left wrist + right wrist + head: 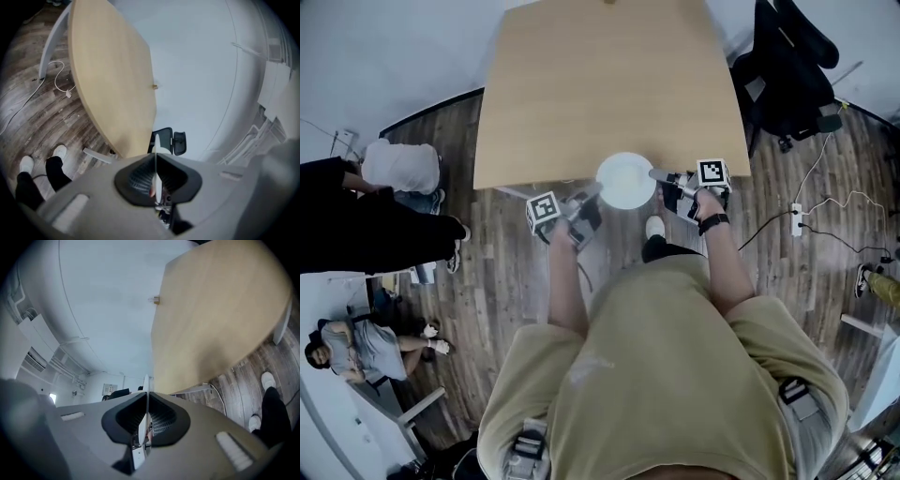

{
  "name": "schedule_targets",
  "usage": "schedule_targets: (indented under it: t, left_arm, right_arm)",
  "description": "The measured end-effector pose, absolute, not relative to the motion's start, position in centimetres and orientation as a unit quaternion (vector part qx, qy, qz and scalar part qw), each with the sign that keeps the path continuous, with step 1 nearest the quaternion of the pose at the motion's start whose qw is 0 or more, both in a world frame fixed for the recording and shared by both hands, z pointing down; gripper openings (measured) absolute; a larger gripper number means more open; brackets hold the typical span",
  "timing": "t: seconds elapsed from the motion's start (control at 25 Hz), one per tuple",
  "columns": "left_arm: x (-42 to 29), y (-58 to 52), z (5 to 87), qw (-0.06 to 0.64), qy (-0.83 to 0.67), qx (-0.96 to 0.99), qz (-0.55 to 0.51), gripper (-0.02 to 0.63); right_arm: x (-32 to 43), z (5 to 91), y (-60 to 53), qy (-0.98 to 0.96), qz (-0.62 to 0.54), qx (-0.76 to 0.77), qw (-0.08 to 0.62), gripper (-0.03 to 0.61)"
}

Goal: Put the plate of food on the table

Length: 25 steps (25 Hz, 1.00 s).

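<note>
left gripper (587, 197): jaws clamped on the rim of the plate (625, 180). The left gripper view shows the thin white lip edge-on, pinched between pads that are nearly together. There's a reddish speck just beside those pads; can't identify it. The plate spans the gap between the two sets of fingertips and is held about level. It straddles the near edge of the table (609, 84), roughly half over the wood ahead of the fingertips and the rest hanging back toward the person. From above I can't tell whether its base touches the top or hovers just over it. Food isn't resolvable; the plate surface reads plain white in the head view. right gripper (664, 178): same story on the opposite rim, with the pads closed on the thin white edge in the right gripper view. Beyond both sets of fingertips the top is bare wood, except for a small object (154, 299) at the far edge. My read on status: the carry is basically done, since the plate is at the table, but it's not placed. Remaining: move it forward past the fingertips until it's fully over the top, lower it until it seats, open both sides, back the jaws off the rim. Neither side has released.
</note>
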<state>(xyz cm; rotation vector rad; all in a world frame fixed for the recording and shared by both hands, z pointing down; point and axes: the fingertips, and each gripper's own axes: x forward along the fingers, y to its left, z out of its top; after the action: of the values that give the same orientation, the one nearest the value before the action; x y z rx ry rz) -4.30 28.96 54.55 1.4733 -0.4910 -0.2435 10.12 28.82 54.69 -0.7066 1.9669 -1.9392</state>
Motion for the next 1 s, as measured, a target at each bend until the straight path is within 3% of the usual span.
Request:
schedule_targets:
  t: [0.48, 1.0]
  left_arm:
    - [2.3, 17.7, 54.3, 0.677, -0.268, 0.676, -0.115, 0.011]
    - [1.0, 9.4, 57.8, 0.668, -0.312, 0.669, -0.101, 0.012]
  right_arm:
    - [16.7, 54.8, 16.9, 0.697, -0.666, -0.228, 0.135, 0.02]
    - [15.4, 58.6, 8.1, 0.68, -0.684, -0.248, 0.096, 0.018]
